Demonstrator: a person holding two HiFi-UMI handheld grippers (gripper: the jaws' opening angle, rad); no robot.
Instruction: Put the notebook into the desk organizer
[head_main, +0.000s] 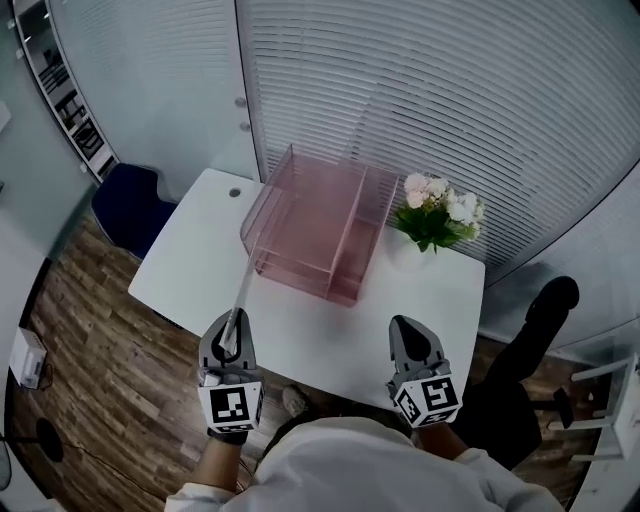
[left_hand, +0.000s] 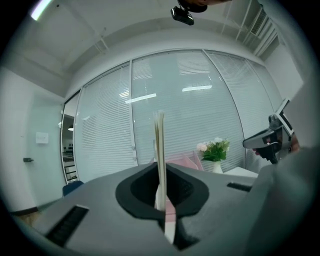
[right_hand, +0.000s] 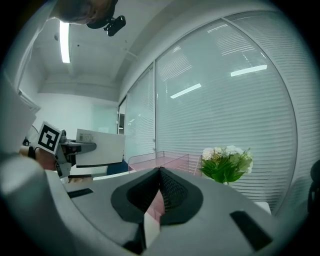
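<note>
The notebook (head_main: 243, 288) is thin and white. It stands on edge in my left gripper (head_main: 231, 330), which is shut on its near end above the table's front left. In the left gripper view the notebook (left_hand: 160, 150) rises edge-on from between the closed jaws. It points at the pink see-through desk organizer (head_main: 312, 232), which stands at the back of the white table (head_main: 190, 275). My right gripper (head_main: 405, 332) hovers at the front right, shut, with nothing between its jaws. In the right gripper view the notebook (right_hand: 102, 147) shows flat-on at the left.
A small vase of white and pink flowers (head_main: 437, 213) stands just right of the organizer. A blue chair (head_main: 130, 205) sits beyond the table's left corner. Frosted glass walls close off the back. A black chair base (head_main: 540, 330) is on the floor at the right.
</note>
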